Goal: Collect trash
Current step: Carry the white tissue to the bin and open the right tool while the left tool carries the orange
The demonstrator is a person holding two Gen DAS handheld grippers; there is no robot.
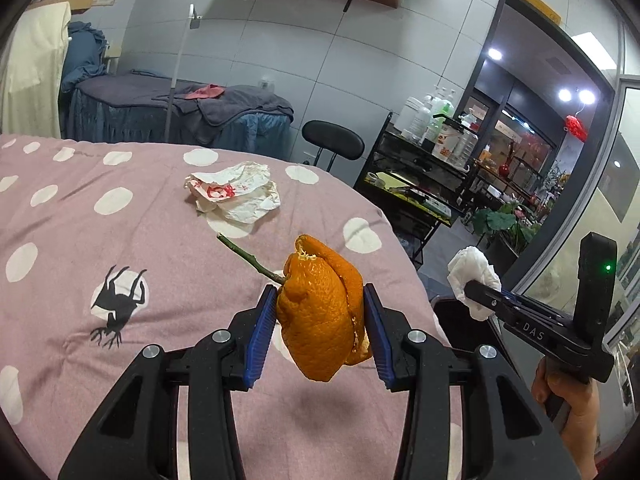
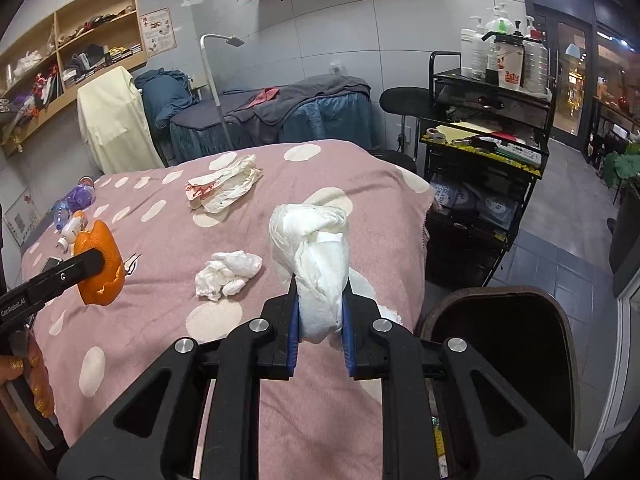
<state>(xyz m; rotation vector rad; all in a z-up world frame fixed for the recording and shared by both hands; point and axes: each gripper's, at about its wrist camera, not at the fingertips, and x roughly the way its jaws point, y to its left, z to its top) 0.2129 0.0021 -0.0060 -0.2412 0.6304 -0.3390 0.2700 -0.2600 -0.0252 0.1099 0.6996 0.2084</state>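
- Left gripper (image 1: 320, 312) clamped on orange peel (image 1: 320, 312); blue pads press both sides of it, peel lifted clear of the pink dotted bedspread (image 1: 80, 240).
- Peel has a thin green stem (image 1: 248, 258) sticking out of its top left, pointing toward the paper wrapper.
- Right-wrist view: same peel (image 2: 100, 268) at far left, held in the left gripper above the bedspread's left part, person's hand (image 2: 36, 380) below it.
- Right gripper (image 2: 320, 312) clamped on a white tissue wad (image 2: 312, 264); wad bulges up past the fingertips, lower end squeezed between the blue pads.
- Left-wrist view: right gripper (image 1: 476, 292) off the bedspread's right edge, tissue wad (image 1: 472, 276) at its tip, hand (image 1: 572, 400) on the grip.
- Crumpled paper wrapper (image 1: 234, 192) with red print lies on the bedspread toward its far side, well apart from both grippers.
- Second crumpled tissue (image 2: 226, 274) lies on the bedspread, near its middle, just left of the held wad in the picture.
- Dark trash bin (image 2: 508, 344) stands on the floor just off the bedspread's right edge, mouth open, beside the right gripper.
- Small bottles (image 2: 72, 212) and a phone (image 2: 50, 264) lie at the bedspread's far left edge.
- Black cart (image 2: 484, 152) with pump bottles stands beyond the bedspread's right corner.
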